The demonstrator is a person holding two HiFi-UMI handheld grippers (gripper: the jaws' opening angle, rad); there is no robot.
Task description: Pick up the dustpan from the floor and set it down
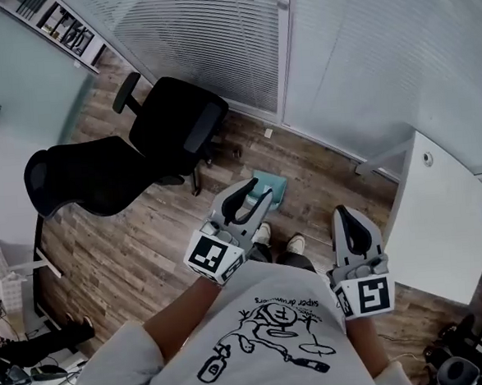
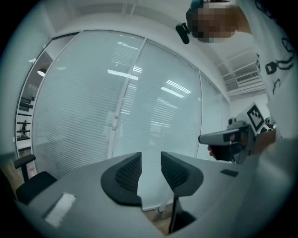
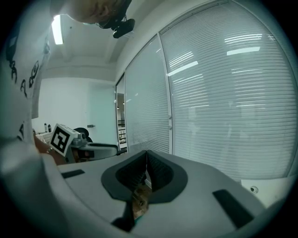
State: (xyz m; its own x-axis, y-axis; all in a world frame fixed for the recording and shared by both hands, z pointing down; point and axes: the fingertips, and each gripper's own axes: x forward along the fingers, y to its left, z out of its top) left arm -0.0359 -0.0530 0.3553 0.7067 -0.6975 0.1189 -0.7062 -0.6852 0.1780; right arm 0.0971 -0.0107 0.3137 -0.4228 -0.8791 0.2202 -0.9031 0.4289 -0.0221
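A pale teal dustpan [image 1: 275,183] lies on the wooden floor just ahead of the person's shoes, partly hidden behind my left gripper [image 1: 253,193]. That gripper is held high and points roughly level at the blinds; in the left gripper view its jaws [image 2: 151,167] stand apart with only the window showing between them. My right gripper [image 1: 347,215] hangs beside it at the right, also raised. In the right gripper view its jaws [image 3: 146,160] meet at the tips and hold nothing. Each gripper shows in the other's view: the right gripper [image 2: 228,139] and the left gripper [image 3: 88,148].
Two black office chairs [image 1: 178,122] [image 1: 84,178] stand to the left on the floor. A white cabinet [image 1: 441,223] sits at the right. Glass walls with blinds [image 1: 213,33] close off the far side. Cables and clutter [image 1: 23,367] lie at lower left.
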